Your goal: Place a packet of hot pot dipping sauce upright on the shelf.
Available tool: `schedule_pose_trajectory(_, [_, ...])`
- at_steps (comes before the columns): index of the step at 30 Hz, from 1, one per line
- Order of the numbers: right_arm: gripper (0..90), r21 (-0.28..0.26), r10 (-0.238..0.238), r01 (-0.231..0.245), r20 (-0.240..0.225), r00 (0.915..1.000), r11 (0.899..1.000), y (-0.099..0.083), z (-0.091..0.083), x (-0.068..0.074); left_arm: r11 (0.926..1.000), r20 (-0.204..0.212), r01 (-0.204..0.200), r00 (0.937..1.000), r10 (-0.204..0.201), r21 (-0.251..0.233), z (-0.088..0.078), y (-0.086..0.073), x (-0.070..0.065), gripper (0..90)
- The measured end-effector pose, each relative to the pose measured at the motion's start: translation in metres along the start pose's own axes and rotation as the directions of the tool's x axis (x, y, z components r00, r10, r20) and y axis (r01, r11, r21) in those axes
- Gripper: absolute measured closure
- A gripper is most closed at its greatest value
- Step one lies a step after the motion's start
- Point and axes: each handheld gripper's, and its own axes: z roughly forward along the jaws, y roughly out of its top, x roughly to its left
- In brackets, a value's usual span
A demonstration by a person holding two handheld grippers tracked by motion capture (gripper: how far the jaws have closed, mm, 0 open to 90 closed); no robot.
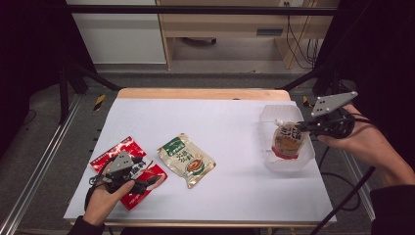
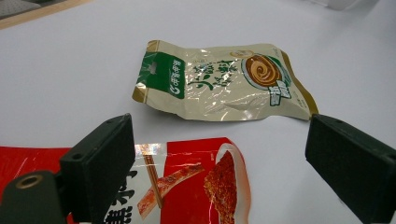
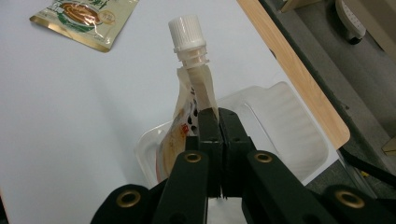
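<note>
Fingers pinch spouted pouch inside clear tray.

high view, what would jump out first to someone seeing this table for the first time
The spouted pouch stands out at the table's right side, pinched upright by the right gripper over the clear plastic tray. Next come the bright red snack packet at the near left, with the left gripper resting open above it, and the green and cream packet lying flat near the middle of the white table.

Left gripper fingers apart, right gripper fingers pinched.
</note>
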Motion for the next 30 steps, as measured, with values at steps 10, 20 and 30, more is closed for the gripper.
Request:
schedule_pose_trajectory(10, [89.5,0.005,0.004,-0.004,-0.018,0.9998,1.0,-0.0031,-0.0002,0.0022,1.0,-0.002,-0.001,1.0,0.001,0.0,0.0001,-0.0002,0.0003,8.1])
schedule_pose_trajectory(20, [89.4,-0.005,0.008,-0.008,-0.019,0.9998,1.0,-0.0033,-0.0021,0.0012,1.0,-0.002,-0.002,1.0,0.002,0.008,0.0005,-0.0004,0.0001,8.1])
schedule_pose_trajectory(30, [89.4,-0.006,-0.003,0.003,-0.026,0.9996,1.0,-0.0033,-0.0035,0.0023,1.0,-0.002,-0.001,1.0,0.001,0.008,0.0012,-0.0007,-0.0002,8.2])
